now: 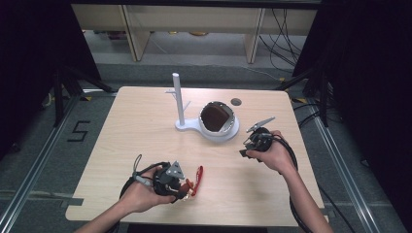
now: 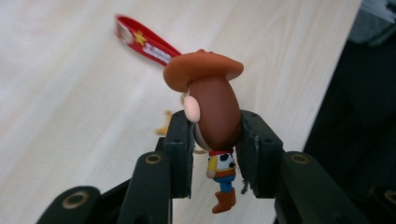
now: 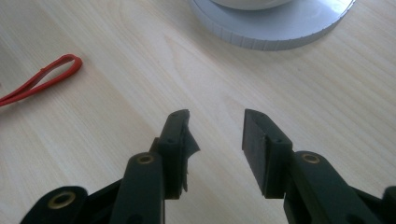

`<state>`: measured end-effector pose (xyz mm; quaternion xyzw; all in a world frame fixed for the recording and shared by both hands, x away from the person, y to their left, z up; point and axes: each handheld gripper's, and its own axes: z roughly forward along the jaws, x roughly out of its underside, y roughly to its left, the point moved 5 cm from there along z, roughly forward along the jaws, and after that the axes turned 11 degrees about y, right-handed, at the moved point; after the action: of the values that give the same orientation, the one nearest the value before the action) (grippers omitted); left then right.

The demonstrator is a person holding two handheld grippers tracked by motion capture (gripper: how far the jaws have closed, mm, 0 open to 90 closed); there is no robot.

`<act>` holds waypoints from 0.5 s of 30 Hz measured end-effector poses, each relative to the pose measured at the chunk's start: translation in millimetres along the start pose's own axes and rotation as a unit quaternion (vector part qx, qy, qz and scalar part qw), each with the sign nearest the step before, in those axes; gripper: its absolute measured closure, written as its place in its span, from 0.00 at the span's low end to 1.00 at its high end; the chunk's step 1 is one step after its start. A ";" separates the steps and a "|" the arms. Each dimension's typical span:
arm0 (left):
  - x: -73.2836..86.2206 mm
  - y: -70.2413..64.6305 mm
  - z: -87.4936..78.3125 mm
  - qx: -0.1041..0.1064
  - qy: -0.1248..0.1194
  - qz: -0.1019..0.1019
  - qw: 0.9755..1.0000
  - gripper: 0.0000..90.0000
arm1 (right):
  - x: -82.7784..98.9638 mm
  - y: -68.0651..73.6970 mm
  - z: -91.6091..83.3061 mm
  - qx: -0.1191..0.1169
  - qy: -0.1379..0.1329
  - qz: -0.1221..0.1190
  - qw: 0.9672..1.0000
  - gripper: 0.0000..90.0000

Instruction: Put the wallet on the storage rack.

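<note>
One cowboy figurine (image 2: pixel 215 116) with a red strap (image 2: pixel 144 43), pinched by the head between the left gripper's (image 1: pixel 182 187) jaws, lower left of the high view. Two grippers: right gripper (image 3: pixel 215 123) empty, jaws apart, right of centre. One white stand (image 1: pixel 180 104); one round mirror (image 1: pixel 217 119), centre.

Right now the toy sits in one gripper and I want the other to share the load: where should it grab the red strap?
Take the red strap at its free loop end, coming in level from the side with the right gripper. It lies flat and thin, away from the cowboy figure in the left gripper.
</note>
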<state>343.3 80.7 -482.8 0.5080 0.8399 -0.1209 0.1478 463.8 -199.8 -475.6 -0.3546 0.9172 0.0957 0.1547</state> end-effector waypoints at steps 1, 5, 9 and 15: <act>-0.7 1.1 -2.4 -0.001 -0.006 -0.004 1.000 0.74 | 0.2 0.2 0.2 -0.002 -0.001 -0.002 1.000 0.69; -2.4 7.6 -11.9 -0.012 -0.014 -0.003 1.000 0.74 | 1.1 1.4 0.9 -0.003 0.003 0.008 1.000 0.68; -4.9 15.1 -22.1 -0.025 -0.029 -0.007 0.999 0.74 | 1.7 2.3 0.8 -0.003 -0.001 0.011 1.000 0.68; -13.7 26.0 -39.2 -0.042 -0.081 -0.038 0.995 0.74 | 3.9 2.9 1.8 -0.005 -0.016 0.010 1.000 0.68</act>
<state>367.5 95.1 -442.8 0.4576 0.8483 -0.1313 0.2321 459.6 -199.6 -478.4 -0.3443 0.9177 0.1076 0.1665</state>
